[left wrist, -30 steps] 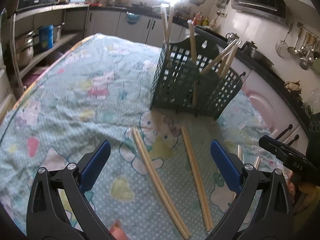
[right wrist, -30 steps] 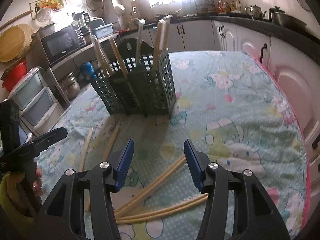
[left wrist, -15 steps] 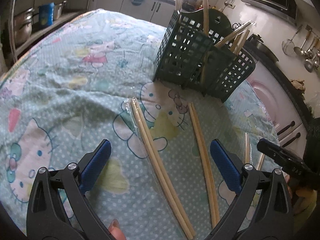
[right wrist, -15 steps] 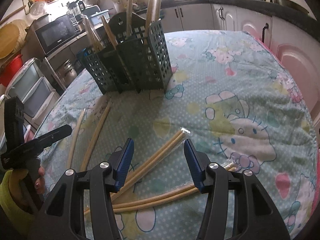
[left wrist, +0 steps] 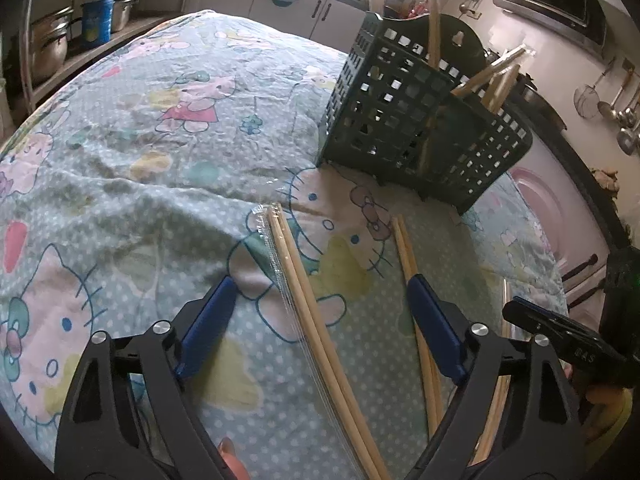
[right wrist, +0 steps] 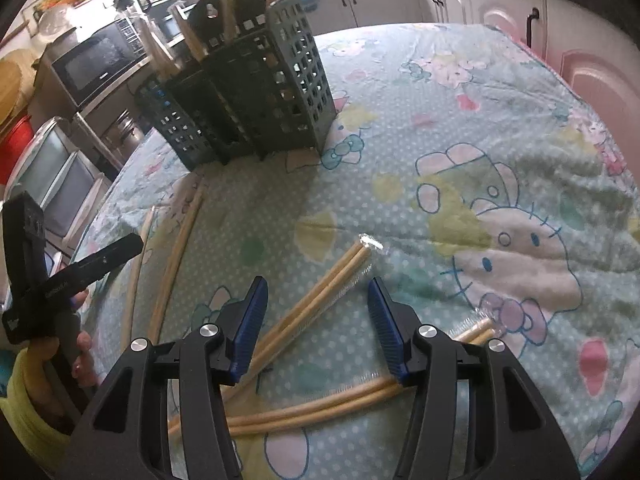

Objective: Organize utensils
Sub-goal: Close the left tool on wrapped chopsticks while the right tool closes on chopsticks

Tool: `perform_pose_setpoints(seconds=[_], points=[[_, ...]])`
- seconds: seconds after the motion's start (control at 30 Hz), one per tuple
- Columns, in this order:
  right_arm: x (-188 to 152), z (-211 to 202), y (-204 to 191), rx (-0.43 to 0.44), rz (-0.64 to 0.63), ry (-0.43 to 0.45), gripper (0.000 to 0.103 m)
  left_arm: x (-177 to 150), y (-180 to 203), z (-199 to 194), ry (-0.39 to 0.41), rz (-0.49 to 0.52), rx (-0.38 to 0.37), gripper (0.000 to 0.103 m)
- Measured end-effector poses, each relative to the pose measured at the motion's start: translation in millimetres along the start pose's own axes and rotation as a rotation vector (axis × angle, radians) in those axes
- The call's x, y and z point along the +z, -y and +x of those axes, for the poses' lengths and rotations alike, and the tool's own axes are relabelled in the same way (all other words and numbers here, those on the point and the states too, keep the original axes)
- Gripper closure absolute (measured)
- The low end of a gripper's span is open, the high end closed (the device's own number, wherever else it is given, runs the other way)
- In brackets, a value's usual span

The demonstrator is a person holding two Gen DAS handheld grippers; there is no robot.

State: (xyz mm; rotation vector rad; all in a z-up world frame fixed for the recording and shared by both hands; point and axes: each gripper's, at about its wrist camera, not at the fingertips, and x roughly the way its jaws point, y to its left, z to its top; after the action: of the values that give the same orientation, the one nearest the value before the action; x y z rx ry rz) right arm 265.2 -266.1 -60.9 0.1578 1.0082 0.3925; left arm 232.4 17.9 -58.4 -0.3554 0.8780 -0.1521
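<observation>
Both grippers are open and hold nothing.

**Position of the work.** Several pairs of wooden chopsticks lie loose on the patterned tablecloth (left wrist: 120, 184). The dark green utensil basket (left wrist: 404, 128) stands upright further along the table, and other chopsticks already stand in its compartments. No loose pair touches the basket.

**Left gripper.** The left gripper (left wrist: 318, 330) hovers low over the cloth with its jaws set wide. A wrapped chopstick pair (left wrist: 308, 300), in a clear sleeve, passes between the blue pads. A second pair (left wrist: 404, 248) runs under or just beside the right-hand pad (left wrist: 434, 332). Whether that pad touches the second pair cannot be determined.

**Right gripper.** The right gripper (right wrist: 316, 322) also straddles a wrapped pair (right wrist: 320, 300). A further pair (right wrist: 312, 408) lies crosswise beneath its body.

**Controlling relation.**
- In the left view, the long axis of the wrapped pair runs away from the gripper toward the basket, roughly in line with the fingers.
- The jaws therefore close across the pair's width, the correct grasp direction.
- In the right view, the long axis lies diagonal to the fingers, so closure would be oblique.
- The left gripper appears better aligned with its pair. Both stand about equally near their targets.

**Caution.** The sleeve is likely slippery, and the second pair beside the left pad may be caught on closing.
</observation>
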Motion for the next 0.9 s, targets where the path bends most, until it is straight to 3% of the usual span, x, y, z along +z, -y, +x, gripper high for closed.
perform_pose_setpoints(seconds=[0.2,0.4,0.6,0.67,0.73,0.9], points=[[15.5,10.4,2.8,-0.002,0.040,-0.021,0.055,9.7,-6.4,4.4,-0.010,-0.029,0.008,0.035],[29.4,17.6,10.9,-0.011,0.065,-0.028,0.070,19.0,-9.3,11.1,-0.020,-0.040,0.025,0.043],[37.7,22.3,20.2,0.001,0.063,-0.034,0.089,28.5,-8.8,19.6,-0.033,-0.020,0.093,0.064],[39.0,21.1,22.1,0.012,0.063,-0.032,0.092,31.5,-11.1,20.9,-0.037,-0.018,0.120,0.081],[39.8,18.9,21.6,0.034,0.066,-0.026,0.093,32.9,-16.3,20.3,-0.039,-0.028,0.114,0.088],[36.7,7.3,1.7,0.080,0.012,-0.002,0.094,33.7,-25.6,15.3,-0.038,-0.035,0.079,0.096]])
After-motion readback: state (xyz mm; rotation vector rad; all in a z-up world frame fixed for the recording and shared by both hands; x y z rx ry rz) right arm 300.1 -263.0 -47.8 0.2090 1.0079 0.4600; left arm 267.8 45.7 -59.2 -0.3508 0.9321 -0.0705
